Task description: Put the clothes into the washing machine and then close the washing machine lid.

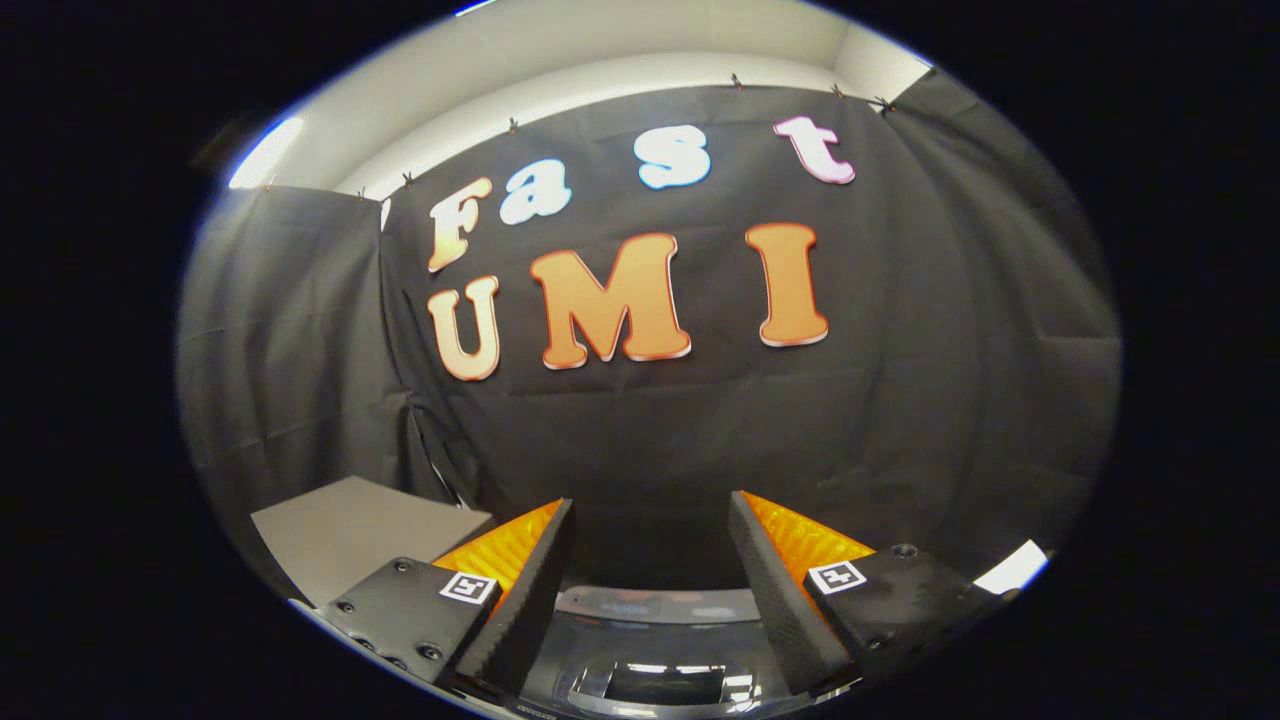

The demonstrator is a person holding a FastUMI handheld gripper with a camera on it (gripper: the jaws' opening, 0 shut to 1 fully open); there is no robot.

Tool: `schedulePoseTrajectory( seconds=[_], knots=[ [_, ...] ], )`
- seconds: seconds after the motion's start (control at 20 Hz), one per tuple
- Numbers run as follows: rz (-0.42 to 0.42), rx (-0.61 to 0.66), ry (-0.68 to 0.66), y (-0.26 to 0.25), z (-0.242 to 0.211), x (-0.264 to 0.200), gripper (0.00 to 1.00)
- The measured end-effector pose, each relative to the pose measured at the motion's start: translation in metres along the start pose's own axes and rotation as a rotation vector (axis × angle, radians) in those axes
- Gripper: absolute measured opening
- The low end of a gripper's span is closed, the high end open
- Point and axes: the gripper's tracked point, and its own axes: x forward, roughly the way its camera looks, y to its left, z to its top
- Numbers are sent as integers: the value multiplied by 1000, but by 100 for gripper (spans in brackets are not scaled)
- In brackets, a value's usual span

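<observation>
Washer (pixel 655 640) sits glossy below and between my jaws (pixel 650 530), which are spread wide, holding nothing; desk (pixel 350 530) beyond my left finger.

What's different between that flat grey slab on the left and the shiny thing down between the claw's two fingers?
The grey slab is matte, plain and flat; the shiny thing is glossy, curved and mirrors lights. The slab lies beside and beyond one finger; the shiny thing sits low between both. The open claw touches neither. Both lie before the black cloth wall.

We see a dim booth, lit from a bright ceiling strip (pixel 265 152) above; glare streaks the glossy washer lid (pixel 650 640); fisheye bending curves the edges; focus stays fairly sharp.
</observation>
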Motion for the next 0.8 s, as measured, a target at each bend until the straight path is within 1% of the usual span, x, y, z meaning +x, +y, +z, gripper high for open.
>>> schedulePoseTrajectory(
  seconds=[0.2,0.35,0.45,0.8],
  knots=[
    [5,44,-39,-5,35,-13,98],
    [-13,66,-64,-18,52,-20,98],
    [-26,59,-70,-27,57,-25,98],
    [-27,23,-67,-36,64,-41,98]
  ],
)
